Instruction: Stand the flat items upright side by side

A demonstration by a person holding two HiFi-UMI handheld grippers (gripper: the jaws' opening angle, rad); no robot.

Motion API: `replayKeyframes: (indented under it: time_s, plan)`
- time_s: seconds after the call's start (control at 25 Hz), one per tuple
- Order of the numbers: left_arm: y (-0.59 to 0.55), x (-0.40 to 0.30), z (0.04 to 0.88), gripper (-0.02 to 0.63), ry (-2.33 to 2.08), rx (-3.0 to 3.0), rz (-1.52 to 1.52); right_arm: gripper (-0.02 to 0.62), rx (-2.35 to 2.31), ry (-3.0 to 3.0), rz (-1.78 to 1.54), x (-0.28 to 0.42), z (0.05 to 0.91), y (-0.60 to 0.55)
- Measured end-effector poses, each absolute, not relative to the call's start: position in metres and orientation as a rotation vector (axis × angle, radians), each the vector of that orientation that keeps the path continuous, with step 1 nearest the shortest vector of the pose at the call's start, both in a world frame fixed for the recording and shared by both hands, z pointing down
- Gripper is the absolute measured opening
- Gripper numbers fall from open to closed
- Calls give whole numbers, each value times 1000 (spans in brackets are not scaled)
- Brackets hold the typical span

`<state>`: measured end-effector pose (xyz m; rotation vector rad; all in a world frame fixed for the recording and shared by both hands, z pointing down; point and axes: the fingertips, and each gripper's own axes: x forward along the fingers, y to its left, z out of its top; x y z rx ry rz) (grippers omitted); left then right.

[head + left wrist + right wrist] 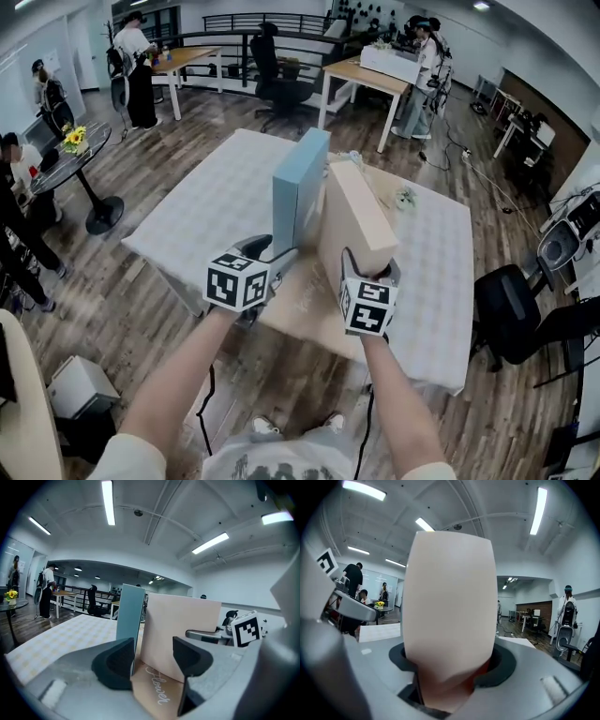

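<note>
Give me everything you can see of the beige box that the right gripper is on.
The beige box is a flat, plain slab, pale pinkish-beige and matte, and it looks like cardboard, with no print visible. It stands upright on one edge on a tan sheet that bears script lettering. It is just right of the upright blue box, with a narrow gap showing at their bases. The right gripper clamps its near end, one jaw on each broad face.
</note>
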<state>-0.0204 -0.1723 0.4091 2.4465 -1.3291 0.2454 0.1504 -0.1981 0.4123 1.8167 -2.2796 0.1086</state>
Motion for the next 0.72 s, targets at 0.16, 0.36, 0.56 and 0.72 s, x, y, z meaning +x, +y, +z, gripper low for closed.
replayKeyframes:
  time_s: [0.16, 0.36, 0.56, 0.72]
  plan:
    - [-179, -30, 412, 268, -1302, 2466, 245, 307, 1875, -2236, 117, 140, 414, -206]
    - [-195, -42, 409, 268, -1291, 2477, 248, 307, 1917, -2210, 113, 128, 412, -222]
    - [-215, -45, 413, 268, -1292, 2487, 260, 307, 1945, -2196, 97, 122, 414, -244]
    - [-230, -47, 410, 268, -1305, 2490, 250, 307, 1966, -2178, 97, 120, 415, -259]
